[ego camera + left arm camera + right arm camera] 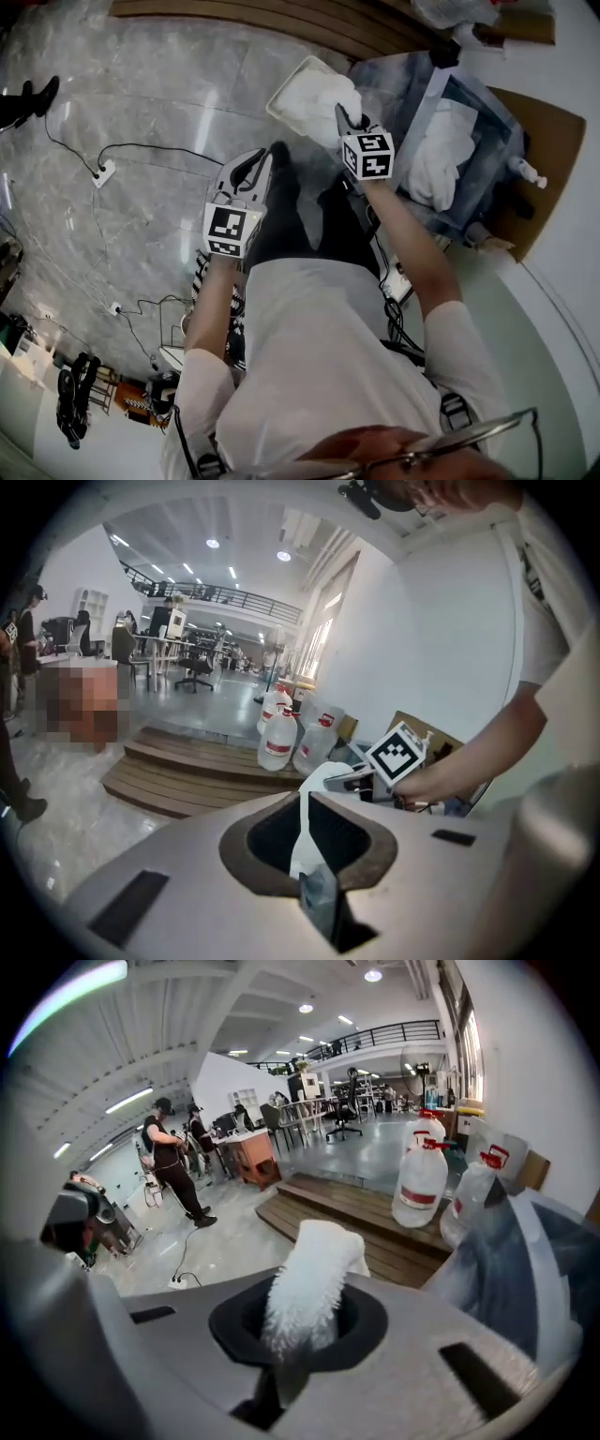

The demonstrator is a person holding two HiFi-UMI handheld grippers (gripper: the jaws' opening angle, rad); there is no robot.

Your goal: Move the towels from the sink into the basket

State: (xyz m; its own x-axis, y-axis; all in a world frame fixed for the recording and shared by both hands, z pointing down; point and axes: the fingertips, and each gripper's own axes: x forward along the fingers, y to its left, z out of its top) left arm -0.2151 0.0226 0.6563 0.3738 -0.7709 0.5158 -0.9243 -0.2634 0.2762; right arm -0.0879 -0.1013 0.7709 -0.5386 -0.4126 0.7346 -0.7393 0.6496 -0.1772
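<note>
A white towel (314, 1283) is pinched tight in the right tool (298, 1340). This is seen best in the right gripper view, where the fluffy cloth sticks up from between the jaws. The basket cannot be seen in that view. It is shown only in the head view, at the upper middle of the frame. There the right tool (345, 117) is held at the lower right edge of the white basket (284, 91), and white cloth fills the basket.

A second towel (439, 159) is seen only in the head view. It lies in the sink (489, 111) at the upper right, well apart from both tools.

The left tool (255, 167) is held lower in the frame, to the left, over the grey floor (141, 94). In the left gripper view the left tool (305, 855) is pressed together and nothing is gripped by it. Past it, the right tool's marker cube (405, 752) is seen.

Big water bottles (419, 1185) by a wooden step (356, 1208) are shown in both gripper views only.
</note>
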